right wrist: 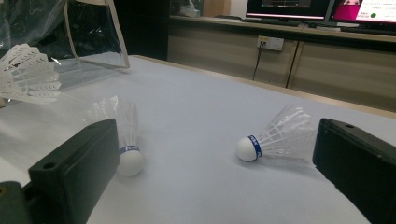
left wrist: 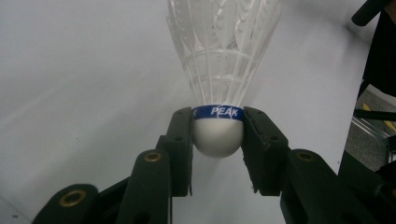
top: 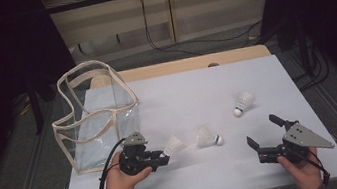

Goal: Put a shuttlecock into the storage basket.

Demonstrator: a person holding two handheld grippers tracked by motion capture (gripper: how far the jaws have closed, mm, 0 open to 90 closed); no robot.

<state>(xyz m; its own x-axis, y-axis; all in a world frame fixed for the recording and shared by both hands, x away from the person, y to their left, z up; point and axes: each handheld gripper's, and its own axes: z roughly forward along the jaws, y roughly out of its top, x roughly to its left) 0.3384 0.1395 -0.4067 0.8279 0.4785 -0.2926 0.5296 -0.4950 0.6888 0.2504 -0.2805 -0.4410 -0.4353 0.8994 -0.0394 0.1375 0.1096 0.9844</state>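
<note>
High view is showing a person's two hands coming in from the near edge of a pale tabletop, each holding a gripper. The left gripper is sitting near the front left, and its fingers are clamping the white cork of a shuttlecock, the feather skirt pointing away toward the middle of the tabletop. Left gripper view is giving the grip closely: the two black fingers are pressing on either side of the round cork just below its blue band marked PEAK, and the skirt is rising straight ahead of them.

A clear bag with cream trim is standing upright at the left edge of the tabletop, just beyond the left gripper, its mouth gaping open.

The right gripper is resting near the front right, its fingers standing wide apart with nothing between them. Right gripper view is showing two more shuttlecocks lying on their sides ahead of it: a second shuttlecock near the middle of the tabletop, and a third shuttlecock farther toward the back right, well apart from the bag.
</note>
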